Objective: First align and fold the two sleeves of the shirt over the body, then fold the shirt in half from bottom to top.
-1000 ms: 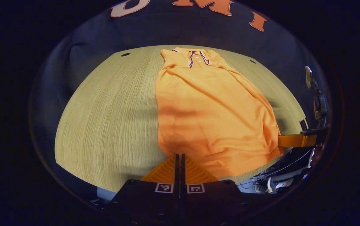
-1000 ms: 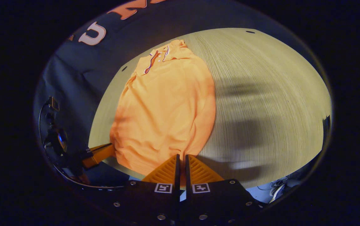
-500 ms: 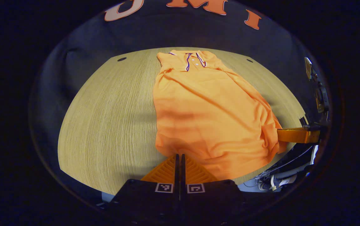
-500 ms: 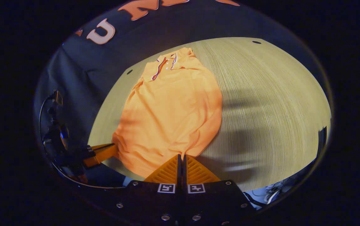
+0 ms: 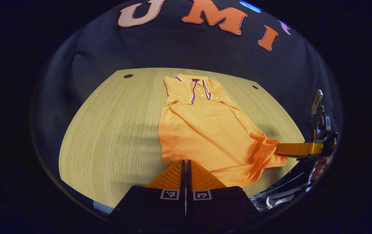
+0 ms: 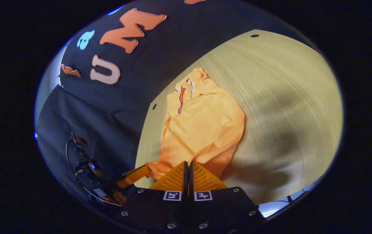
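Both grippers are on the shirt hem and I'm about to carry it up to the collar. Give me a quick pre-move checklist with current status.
1. Left gripper shut on the shirt hem: ok, fingers closed with fabric at the tips.
2. Right gripper shut on the hem: ok, same picture.
3. Sleeves folded over the body: ok, none sticks out past the sides.
4. Hem corners lifted evenly: cannot tell; fabric bunches near the right gripper's corner.
5. Collar lying flat at the far end as the target: ok.
6. Table beside the shirt free of obstacles: ok.
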Action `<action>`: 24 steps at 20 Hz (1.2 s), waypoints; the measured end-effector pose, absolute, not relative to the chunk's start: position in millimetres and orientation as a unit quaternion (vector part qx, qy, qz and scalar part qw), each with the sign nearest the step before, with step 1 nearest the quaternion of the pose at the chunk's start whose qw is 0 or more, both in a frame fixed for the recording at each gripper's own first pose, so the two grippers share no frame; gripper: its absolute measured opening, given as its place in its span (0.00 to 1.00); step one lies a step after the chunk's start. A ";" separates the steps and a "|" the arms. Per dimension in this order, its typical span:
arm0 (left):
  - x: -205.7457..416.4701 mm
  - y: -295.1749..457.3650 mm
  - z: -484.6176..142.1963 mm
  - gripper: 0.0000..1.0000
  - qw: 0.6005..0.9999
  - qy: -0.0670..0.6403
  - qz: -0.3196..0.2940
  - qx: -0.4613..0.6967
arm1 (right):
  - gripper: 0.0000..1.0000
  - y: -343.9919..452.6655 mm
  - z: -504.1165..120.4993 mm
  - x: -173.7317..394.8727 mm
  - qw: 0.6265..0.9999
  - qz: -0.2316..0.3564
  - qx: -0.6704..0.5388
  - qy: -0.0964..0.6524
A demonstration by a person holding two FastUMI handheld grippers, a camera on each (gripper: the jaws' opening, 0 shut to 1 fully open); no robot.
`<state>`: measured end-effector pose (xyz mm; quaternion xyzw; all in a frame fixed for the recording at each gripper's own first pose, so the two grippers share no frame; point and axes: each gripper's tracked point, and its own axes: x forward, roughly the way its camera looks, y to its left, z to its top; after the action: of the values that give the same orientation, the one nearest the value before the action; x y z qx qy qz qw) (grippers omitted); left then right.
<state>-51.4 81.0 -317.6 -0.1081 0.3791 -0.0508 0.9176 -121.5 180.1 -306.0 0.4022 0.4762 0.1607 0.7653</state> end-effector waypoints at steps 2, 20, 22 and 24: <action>-38.5 78.4 -306.5 0.02 0.921 0.367 -0.051 -0.118 | 0.00 178.2 -292.4 -114.9 0.758 0.171 0.423 0.466; 90.6 101.4 -234.4 0.02 0.943 0.299 -0.062 -0.135 | 0.00 149.6 -242.5 27.2 0.760 0.165 0.497 0.386; 111.7 104.0 -229.3 0.02 0.943 0.296 -0.070 -0.138 | 0.00 150.3 -243.3 49.5 0.759 0.160 0.502 0.383; 139.3 109.5 -225.2 0.02 0.945 0.291 -0.072 -0.130 | 0.00 148.7 -247.3 72.1 0.760 0.150 0.505 0.381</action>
<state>139.3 109.5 -225.2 -0.1297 0.2913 -0.0724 0.9450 72.1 148.7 -247.3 0.5053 0.3808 0.1501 0.7597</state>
